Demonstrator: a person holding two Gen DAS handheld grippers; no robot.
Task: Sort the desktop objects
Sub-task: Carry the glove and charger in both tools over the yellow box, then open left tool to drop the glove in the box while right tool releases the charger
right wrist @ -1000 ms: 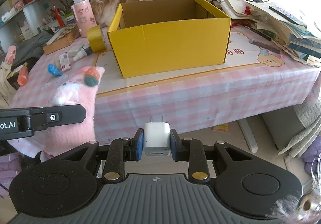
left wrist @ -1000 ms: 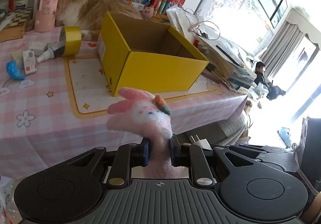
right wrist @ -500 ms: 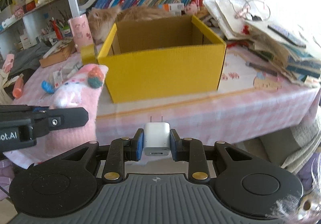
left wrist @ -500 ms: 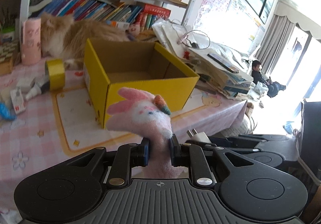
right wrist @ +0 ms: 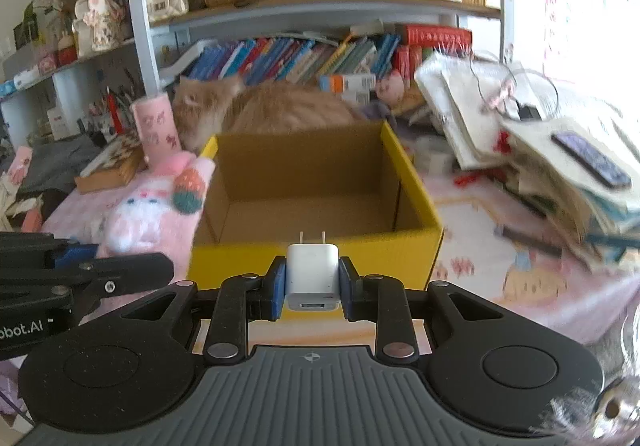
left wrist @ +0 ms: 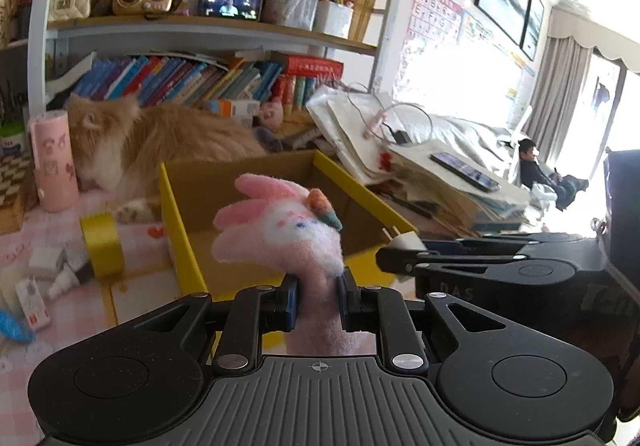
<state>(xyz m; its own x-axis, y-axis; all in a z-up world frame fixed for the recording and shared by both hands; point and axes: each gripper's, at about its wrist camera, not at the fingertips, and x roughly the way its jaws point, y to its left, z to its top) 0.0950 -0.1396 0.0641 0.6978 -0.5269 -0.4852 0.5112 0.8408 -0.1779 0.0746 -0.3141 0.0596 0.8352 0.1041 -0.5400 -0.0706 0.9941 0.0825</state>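
My left gripper [left wrist: 318, 300] is shut on a pink plush bunny [left wrist: 280, 230] with a small carrot on its head, held just before the near wall of the open yellow cardboard box [left wrist: 180, 202]. My right gripper [right wrist: 312, 286] is shut on a white plug charger [right wrist: 312, 276], prongs pointing at the yellow box [right wrist: 320, 258], whose inside looks empty. The bunny [right wrist: 148, 206] and the left gripper show at the left of the right wrist view. The charger [left wrist: 402, 240] and the right gripper show at the right of the left wrist view.
An orange cat [left wrist: 160, 142] lies behind the box. A yellow tape roll [left wrist: 100, 246], a pink cup [left wrist: 54, 162] and small items lie left of the box on the pink checked tablecloth [right wrist: 480, 246]. A pile of papers with a phone [right wrist: 592, 158] stands to the right.
Both grippers have moved forward and up toward the yellow box, each still holding its object. The box's inside now shows in both views.
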